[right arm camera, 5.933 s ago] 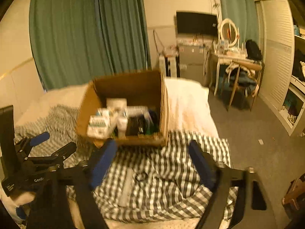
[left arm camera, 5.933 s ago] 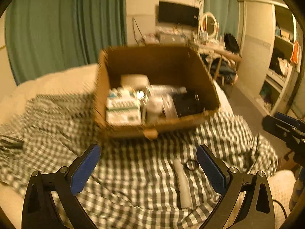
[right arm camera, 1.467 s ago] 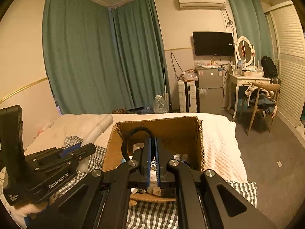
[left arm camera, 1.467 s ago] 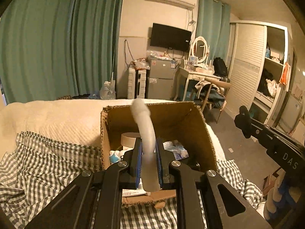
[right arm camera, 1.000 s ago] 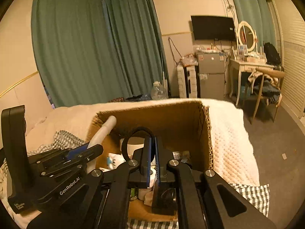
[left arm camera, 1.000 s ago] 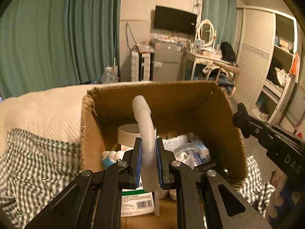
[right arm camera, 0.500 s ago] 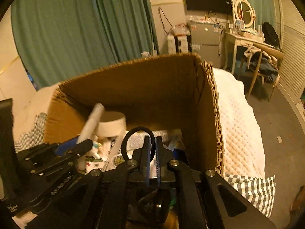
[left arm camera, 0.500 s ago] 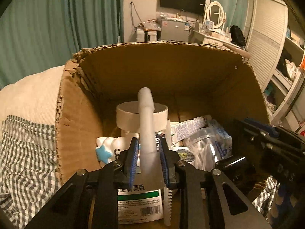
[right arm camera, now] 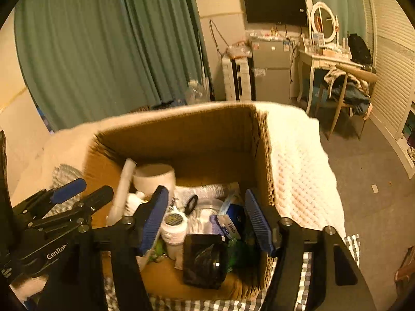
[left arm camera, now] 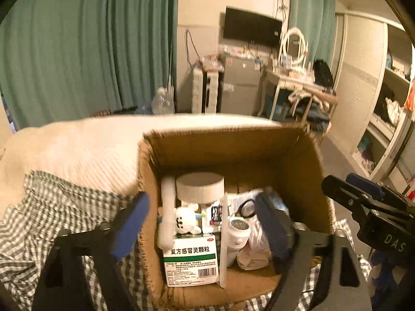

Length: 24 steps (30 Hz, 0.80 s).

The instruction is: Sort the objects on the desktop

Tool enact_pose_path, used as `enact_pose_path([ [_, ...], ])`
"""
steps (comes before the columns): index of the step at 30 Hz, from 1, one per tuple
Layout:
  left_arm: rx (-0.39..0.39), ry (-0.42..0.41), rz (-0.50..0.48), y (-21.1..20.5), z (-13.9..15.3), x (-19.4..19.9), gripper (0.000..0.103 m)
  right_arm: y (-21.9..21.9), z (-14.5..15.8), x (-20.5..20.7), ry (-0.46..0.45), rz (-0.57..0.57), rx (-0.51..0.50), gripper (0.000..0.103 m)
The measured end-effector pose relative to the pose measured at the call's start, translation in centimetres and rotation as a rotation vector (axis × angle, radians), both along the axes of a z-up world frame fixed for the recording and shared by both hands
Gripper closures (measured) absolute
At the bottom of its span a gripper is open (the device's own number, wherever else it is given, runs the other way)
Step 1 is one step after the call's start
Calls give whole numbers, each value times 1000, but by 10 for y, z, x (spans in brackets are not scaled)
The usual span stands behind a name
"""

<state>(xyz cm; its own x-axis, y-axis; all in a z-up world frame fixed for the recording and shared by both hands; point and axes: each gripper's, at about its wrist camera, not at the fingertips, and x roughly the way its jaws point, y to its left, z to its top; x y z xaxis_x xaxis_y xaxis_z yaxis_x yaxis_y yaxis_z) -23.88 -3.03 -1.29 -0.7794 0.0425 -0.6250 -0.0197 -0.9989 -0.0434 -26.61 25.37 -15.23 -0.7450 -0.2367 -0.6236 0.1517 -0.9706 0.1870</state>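
An open cardboard box (left arm camera: pixel 303 171) (right arm camera: pixel 181 132) stands on the bed, full of small items. A white tube (left arm camera: pixel 166 212) (right arm camera: pixel 122 191) leans against its left inner wall, free of any grip. A black ring (left arm camera: pixel 246 208) (right arm camera: pixel 191 203) lies on the clear packets inside. My left gripper (left arm camera: pixel 201 202) hovers over the box's near side, its jaws opening, with nothing pressed between the blue pads. My right gripper (right arm camera: pixel 206 193) hangs over the box's right half, jaws also opening, and holds nothing. Each gripper shows at the edge of the other's view.
Inside the box are a white tape roll (left arm camera: pixel 199 188), a white plush toy (left arm camera: pixel 185 219), a green-and-white medicine box (left arm camera: pixel 190 256), a white bottle (left arm camera: pixel 237 230), a comb (left arm camera: pixel 223 238) and a black pouch (right arm camera: pixel 205 256). A checked cloth (left arm camera: pixel 52 207) covers the near bed.
Both grippers went from shut to open over the box. The tube left the left jaws and the ring left the right jaws; both now lie inside. The left gripper has drawn back.
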Motion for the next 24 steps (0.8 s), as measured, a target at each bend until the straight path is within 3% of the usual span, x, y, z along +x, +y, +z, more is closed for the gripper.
enact_pose_path([
  [4, -12, 78, 19, -3, 32, 31, 0, 2, 29, 26, 62, -7, -15, 25],
  [6, -16, 114, 29, -4, 47, 44, 0, 4, 42, 39, 99, -17, -27, 14],
  [11, -33, 178, 53, -4, 73, 86, 0, 7, 71, 80, 187, -46, -44, 4],
  [18, 7, 239, 69, -10, 88, 144, 0, 13, 96, 148, 292, -51, -41, 0],
  [24, -11, 312, 76, -6, 93, 199, 0, 12, 104, 206, 326, -47, -41, 0],
])
